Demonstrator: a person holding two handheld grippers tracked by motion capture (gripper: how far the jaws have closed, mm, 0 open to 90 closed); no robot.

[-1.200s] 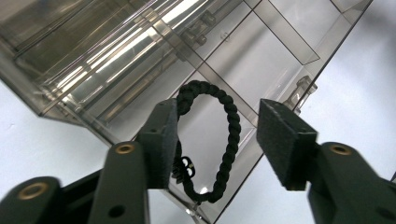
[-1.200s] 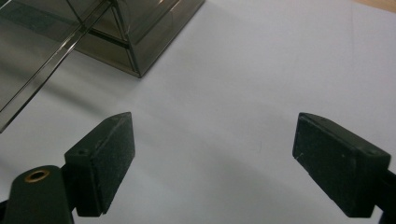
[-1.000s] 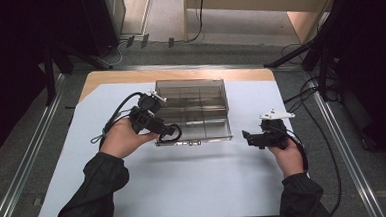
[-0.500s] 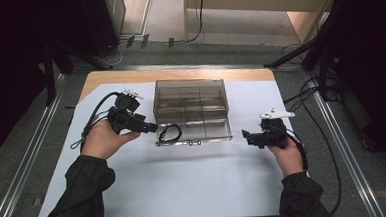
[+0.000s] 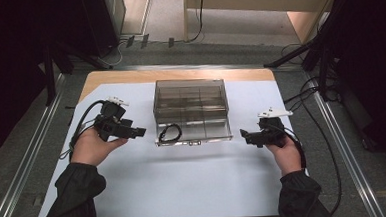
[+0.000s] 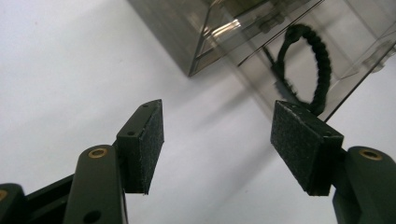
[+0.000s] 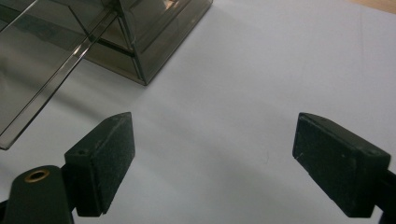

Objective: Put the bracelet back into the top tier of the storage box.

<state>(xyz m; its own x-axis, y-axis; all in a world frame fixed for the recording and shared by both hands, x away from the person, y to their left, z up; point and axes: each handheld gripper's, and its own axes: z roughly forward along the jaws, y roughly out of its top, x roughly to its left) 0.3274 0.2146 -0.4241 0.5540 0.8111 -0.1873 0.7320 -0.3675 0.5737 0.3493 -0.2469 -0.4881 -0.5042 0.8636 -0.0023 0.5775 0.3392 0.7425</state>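
A smoky clear plastic box [image 5: 190, 102] with inner dividers stands at the middle back of the white table; its flat clear lid [image 5: 197, 132] lies open toward me. A black braided loop [image 5: 170, 133] rests on that open lid, seen close up as the braided loop [image 6: 310, 65]. My left gripper [image 5: 138, 133] is left of the box, open, its pads [image 6: 145, 140] bare, about a hand's width from the loop. My right gripper [image 5: 244, 135] is just right of the lid's corner, open and wide, nothing between its pads [image 7: 112, 156]. The box corner [image 7: 142, 65] shows ahead of it.
The white table surface [image 5: 185, 184] stretches wide in front of the box. A wooden strip [image 5: 129, 77] edges the table's back. Metal rails [image 5: 28, 162] run along both sides, and cables [image 5: 320, 97] trail off to the right.
My left gripper has drawn back leftward from the box front, leaving the black loop lying on the open lid. The right gripper has stayed put.
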